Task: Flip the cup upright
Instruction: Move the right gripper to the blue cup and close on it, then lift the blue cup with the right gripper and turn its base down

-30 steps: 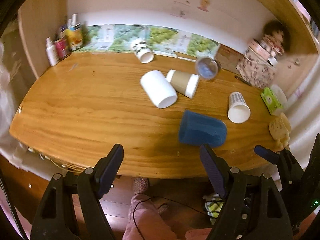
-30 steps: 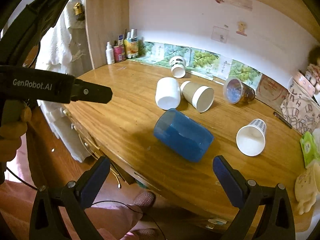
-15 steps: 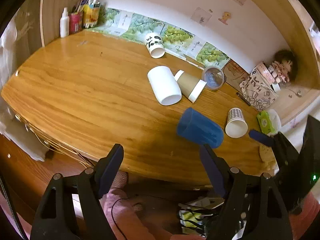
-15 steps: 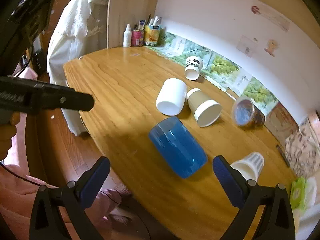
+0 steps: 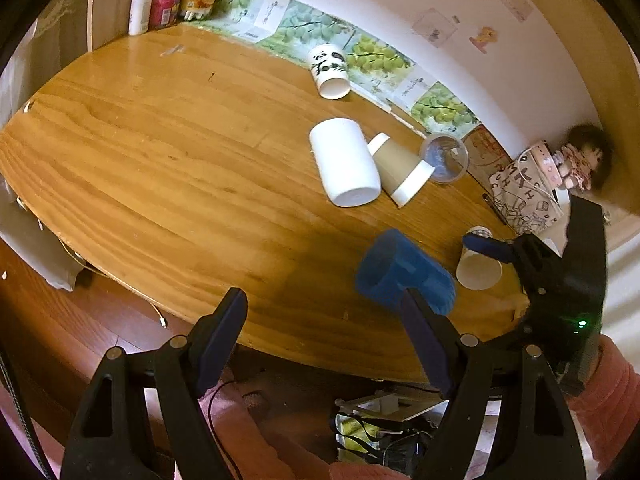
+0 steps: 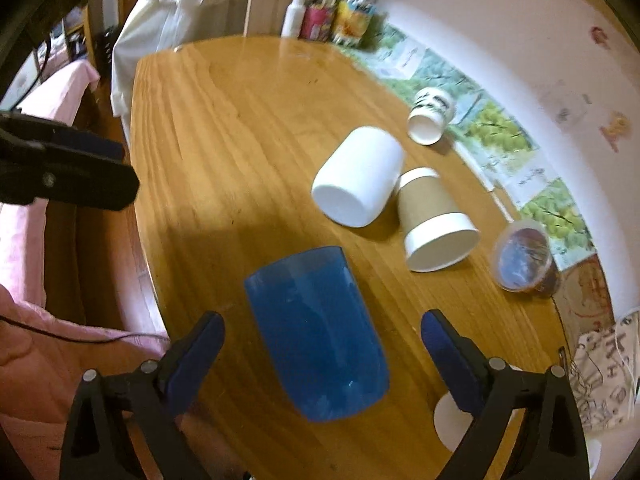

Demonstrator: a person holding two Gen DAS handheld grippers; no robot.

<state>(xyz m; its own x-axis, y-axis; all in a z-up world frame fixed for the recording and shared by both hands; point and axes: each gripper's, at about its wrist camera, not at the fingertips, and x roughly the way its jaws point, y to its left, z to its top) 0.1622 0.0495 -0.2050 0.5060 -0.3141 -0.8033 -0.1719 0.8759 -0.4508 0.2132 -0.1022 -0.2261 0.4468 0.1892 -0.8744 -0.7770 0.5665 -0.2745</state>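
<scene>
Both pairs of jaws are spread wide and hold nothing. My right gripper [image 6: 322,332] has swung in over the wooden table [image 6: 224,128] since a second ago, and now the blue cup [image 6: 320,332], lying on its side near the front edge, sits right between its fingers (not touching yet, I think). My left gripper [image 5: 324,320] hangs back off the table edge. So I guess the grab comes next; the white cup [image 6: 360,176] and brown paper cup [image 6: 434,220] lie farther back.
</scene>
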